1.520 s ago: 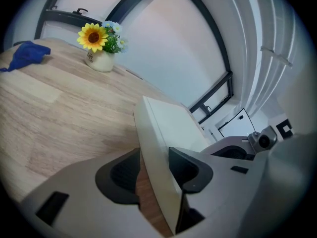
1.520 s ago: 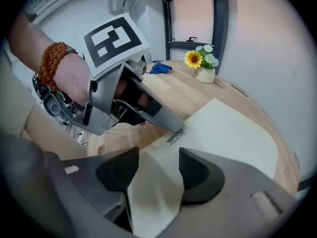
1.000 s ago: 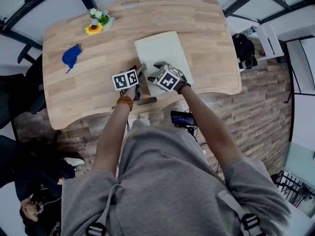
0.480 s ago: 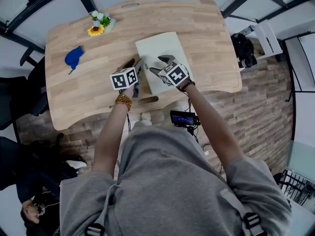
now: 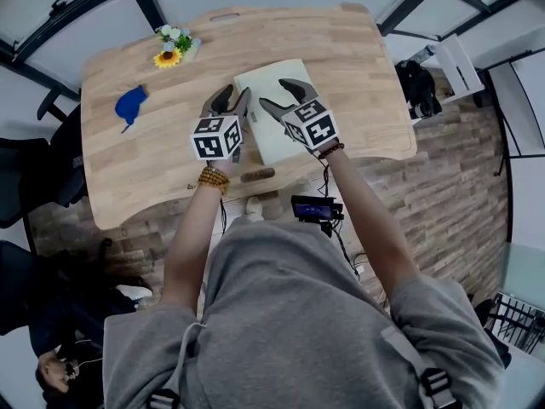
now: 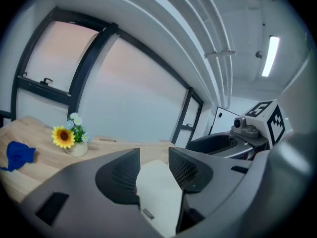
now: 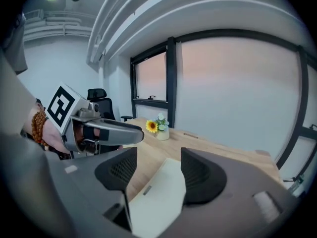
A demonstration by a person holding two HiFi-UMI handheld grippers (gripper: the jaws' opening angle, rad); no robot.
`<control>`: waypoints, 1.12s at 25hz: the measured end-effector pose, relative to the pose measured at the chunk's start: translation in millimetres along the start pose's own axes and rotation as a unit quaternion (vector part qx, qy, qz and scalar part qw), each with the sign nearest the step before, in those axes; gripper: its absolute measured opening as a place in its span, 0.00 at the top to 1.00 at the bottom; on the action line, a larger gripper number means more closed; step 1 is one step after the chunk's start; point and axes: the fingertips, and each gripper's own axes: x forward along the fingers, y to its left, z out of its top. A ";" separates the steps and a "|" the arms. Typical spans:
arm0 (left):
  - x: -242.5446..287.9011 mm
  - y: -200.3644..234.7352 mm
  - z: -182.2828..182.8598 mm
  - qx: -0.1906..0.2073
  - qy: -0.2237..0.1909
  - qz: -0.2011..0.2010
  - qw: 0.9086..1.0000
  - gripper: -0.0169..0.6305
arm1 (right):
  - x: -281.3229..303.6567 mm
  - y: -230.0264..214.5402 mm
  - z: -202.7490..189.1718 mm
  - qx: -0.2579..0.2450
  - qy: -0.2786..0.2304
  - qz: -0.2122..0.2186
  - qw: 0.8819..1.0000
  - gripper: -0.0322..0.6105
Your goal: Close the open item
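Note:
A flat, pale cream item (image 5: 277,109) lies shut on the wooden table (image 5: 366,83), near its front edge; it looks like a closed cover or folder with a small tab (image 7: 147,189). My left gripper (image 5: 226,100) hovers over its left edge, jaws apart, and the cream surface (image 6: 158,192) shows below and between the fingers. Over the item's middle, my right gripper (image 5: 281,96) is also open, with the item (image 7: 158,202) visible under its jaws. Neither gripper's pads press on it.
A blue cloth (image 5: 130,105) lies at the table's left. A small vase with a sunflower (image 5: 170,45) stands at the far left corner. A short brown object (image 5: 255,175) rests at the front edge. A black device (image 5: 311,207) hangs below the table.
Both grippers have moved from the item's near edge farther across the table, over the item. The item lies flat.

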 end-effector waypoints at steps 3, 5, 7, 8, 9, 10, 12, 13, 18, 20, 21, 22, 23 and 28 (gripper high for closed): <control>-8.9 -12.6 31.7 0.036 -0.034 0.000 0.999 0.71 | -15.2 0.9 24.7 -0.013 -0.029 -0.012 0.999 0.50; -16.0 -22.8 53.7 0.059 -0.058 -0.001 0.997 0.71 | -26.5 -0.1 40.0 -0.017 -0.048 -0.022 0.998 0.50; -23.6 -34.2 74.1 0.082 -0.082 -0.005 0.993 0.71 | -37.3 -0.8 54.2 -0.021 -0.065 -0.031 0.997 0.50; -27.4 -40.2 83.1 0.094 -0.092 -0.007 0.991 0.71 | -42.8 -0.8 61.0 -0.024 -0.074 -0.035 0.996 0.50; -31.0 -46.5 91.4 0.104 -0.101 -0.010 0.989 0.71 | -48.5 -0.8 67.9 -0.025 -0.082 -0.039 0.996 0.50; -34.6 -52.6 99.0 0.114 -0.110 -0.012 0.987 0.71 | -54.7 -0.9 74.9 -0.025 -0.091 -0.043 0.995 0.50; -42.3 -64.0 112.9 0.128 -0.129 -0.014 0.983 0.71 | -67.6 -0.5 89.7 -0.023 -0.112 -0.052 0.992 0.50; -46.2 -69.2 119.2 0.133 -0.137 -0.016 0.981 0.71 | -73.9 0.0 96.8 -0.024 -0.121 -0.057 0.991 0.50; -63.8 -92.8 141.3 0.164 -0.170 -0.025 0.971 0.71 | -100.1 5.5 122.5 -0.034 -0.158 -0.082 0.983 0.50; -68.6 -99.7 146.6 0.177 -0.179 -0.024 0.968 0.71 | -108.4 8.8 128.5 -0.038 -0.168 -0.087 0.981 0.50; -71.1 -103.0 148.6 0.182 -0.183 -0.023 0.966 0.71 | -112.4 11.0 131.1 -0.042 -0.171 -0.090 0.980 0.50; -73.8 -106.4 150.4 0.186 -0.188 -0.023 0.964 0.71 | -116.6 13.5 133.6 -0.047 -0.175 -0.093 0.979 0.51; -77.0 -110.1 152.5 0.188 -0.193 -0.023 0.963 0.71 | -120.9 16.0 135.9 -0.053 -0.178 -0.097 0.978 0.51; -87.4 -117.3 152.7 0.191 -0.199 -0.017 0.961 0.71 | -137.6 25.9 140.8 -0.085 -0.188 -0.114 0.972 0.52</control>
